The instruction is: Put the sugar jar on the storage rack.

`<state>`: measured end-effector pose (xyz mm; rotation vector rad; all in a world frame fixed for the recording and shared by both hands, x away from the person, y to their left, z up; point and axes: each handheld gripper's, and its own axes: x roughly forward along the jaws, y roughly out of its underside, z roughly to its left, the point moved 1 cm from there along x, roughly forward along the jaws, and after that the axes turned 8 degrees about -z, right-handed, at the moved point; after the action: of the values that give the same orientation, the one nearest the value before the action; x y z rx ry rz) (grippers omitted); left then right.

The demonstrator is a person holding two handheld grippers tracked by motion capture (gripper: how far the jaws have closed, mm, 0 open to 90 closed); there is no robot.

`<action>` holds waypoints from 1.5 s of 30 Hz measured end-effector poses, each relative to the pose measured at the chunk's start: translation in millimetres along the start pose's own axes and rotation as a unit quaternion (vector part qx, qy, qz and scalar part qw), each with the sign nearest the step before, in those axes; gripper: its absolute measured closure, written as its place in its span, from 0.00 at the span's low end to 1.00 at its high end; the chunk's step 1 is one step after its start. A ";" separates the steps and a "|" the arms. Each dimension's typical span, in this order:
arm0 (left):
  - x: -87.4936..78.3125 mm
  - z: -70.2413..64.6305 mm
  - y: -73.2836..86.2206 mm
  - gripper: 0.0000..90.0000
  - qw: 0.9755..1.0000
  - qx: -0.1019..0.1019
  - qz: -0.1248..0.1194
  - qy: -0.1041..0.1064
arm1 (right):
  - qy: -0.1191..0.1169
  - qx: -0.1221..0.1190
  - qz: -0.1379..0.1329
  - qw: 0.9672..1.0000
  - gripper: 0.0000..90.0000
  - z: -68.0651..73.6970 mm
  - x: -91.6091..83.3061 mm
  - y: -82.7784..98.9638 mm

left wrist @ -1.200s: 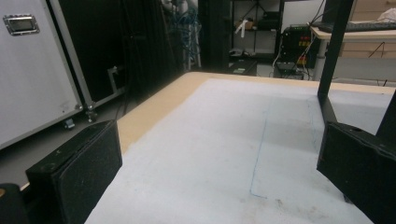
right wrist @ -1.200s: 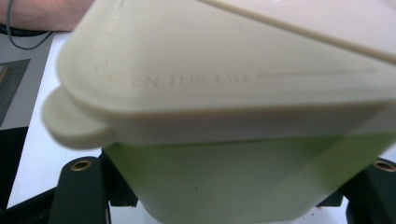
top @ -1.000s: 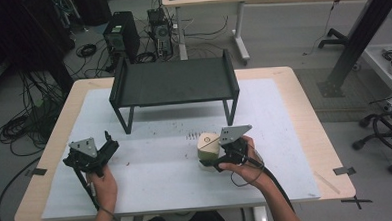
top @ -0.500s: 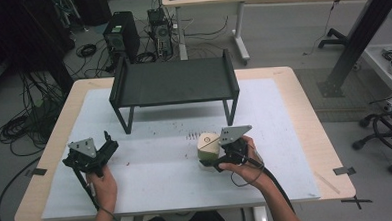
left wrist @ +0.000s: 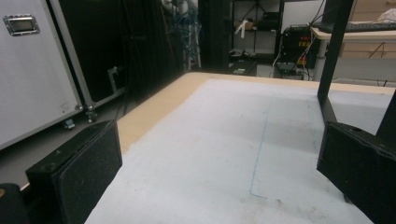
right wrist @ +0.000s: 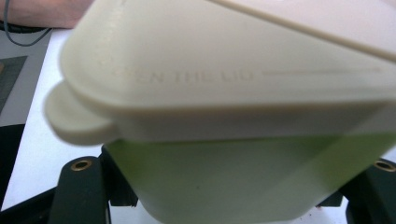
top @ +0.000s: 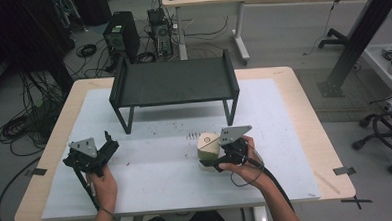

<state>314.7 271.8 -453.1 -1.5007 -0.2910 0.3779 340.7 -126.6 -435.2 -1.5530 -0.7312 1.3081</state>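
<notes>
A small container (top: 208, 146) with a cream lid and a pale green body stands on the white mat (top: 156, 172), right of the middle. My right gripper (top: 212, 156) is shut on it from the right, its grey plate on top. In the right gripper view the container (right wrist: 224, 93) looms close and tilted, and the two black jaws of the right gripper (right wrist: 229, 198) press on its green lower part from both sides. My left gripper (top: 110, 143) rests at the mat's left, open with nothing in it. In its own view the left gripper (left wrist: 219, 177) has wide-set jaws over bare mat.
A low black metal shelf (top: 175, 81) on legs stands across the far half of the table, one leg (left wrist: 329, 70) ahead of the left gripper. The wooden table edge (left wrist: 154, 112) runs along the left. Desks, a computer tower and cables lie on the floor beyond.
</notes>
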 end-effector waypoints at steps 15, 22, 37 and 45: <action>-0.1 -0.7 0.0 0.00 1.000 0.003 -0.001 0.000 | -0.004 0.000 -0.005 1.000 0.32 -0.8 0.0 0.9; -0.2 -1.2 0.1 0.00 1.000 0.006 -0.001 0.002 | -0.004 -0.004 -0.004 1.000 0.32 -0.8 -0.1 0.7; -0.2 -1.4 0.1 0.00 1.000 0.007 -0.001 0.002 | -0.006 -0.004 -0.009 1.000 0.32 -1.1 -0.2 1.7; -0.2 -1.2 0.1 0.00 1.000 0.007 -0.001 0.001 | -0.006 -0.004 -0.010 1.000 0.32 -1.1 -0.2 1.7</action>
<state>315.1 270.6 -453.2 -1.4877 -0.2880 0.3751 341.5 -127.7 -436.7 -1.5423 -0.7589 1.3023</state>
